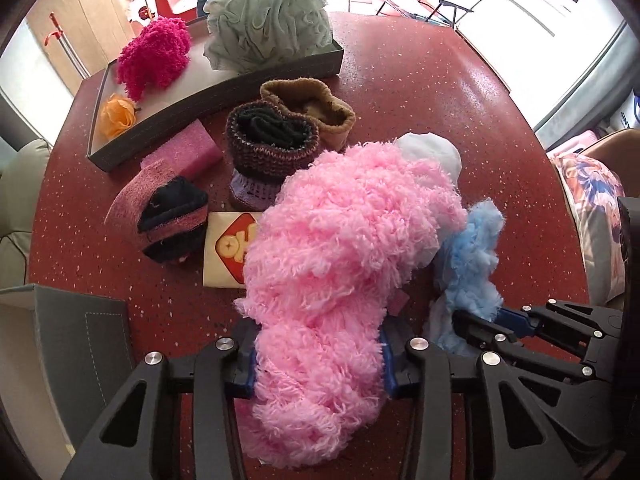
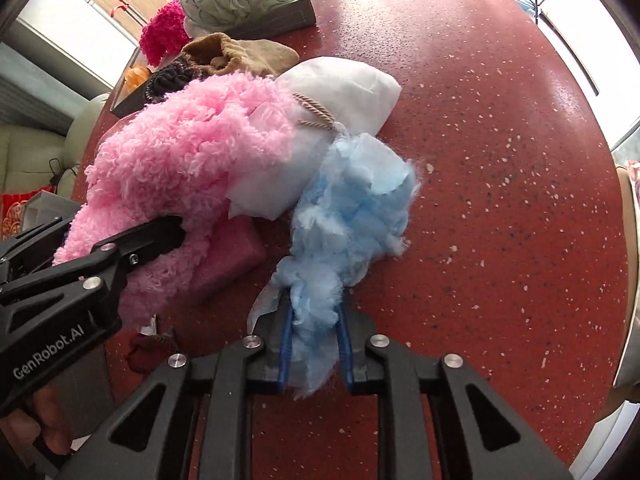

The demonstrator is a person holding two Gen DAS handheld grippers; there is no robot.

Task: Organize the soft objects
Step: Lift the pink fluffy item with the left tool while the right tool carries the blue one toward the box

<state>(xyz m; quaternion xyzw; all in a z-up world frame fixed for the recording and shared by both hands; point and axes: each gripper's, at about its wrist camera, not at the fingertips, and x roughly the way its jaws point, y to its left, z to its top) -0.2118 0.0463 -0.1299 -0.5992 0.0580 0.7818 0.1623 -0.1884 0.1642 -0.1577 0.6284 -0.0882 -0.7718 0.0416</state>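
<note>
My left gripper (image 1: 318,364) is shut on a fluffy pink yarn bundle (image 1: 344,240), which also shows in the right wrist view (image 2: 180,156). My right gripper (image 2: 314,344) is shut on a light blue fluffy tuft (image 2: 352,208), seen in the left wrist view (image 1: 472,256) just right of the pink bundle. A white stuffed pouch (image 2: 340,92) with a tan cord lies between them. A grey tray (image 1: 280,74) at the back holds a green mesh pouf (image 1: 268,20), a magenta yarn ball (image 1: 154,56) and an orange flower (image 1: 116,114).
On the red speckled table (image 1: 440,120) lie a pink sponge (image 1: 188,152), a dark knit hat (image 1: 268,140), a tan knit hat (image 1: 316,104), a pink-and-black knit piece (image 1: 160,212) and a cream packet (image 1: 228,248). A grey box (image 1: 68,340) stands front left.
</note>
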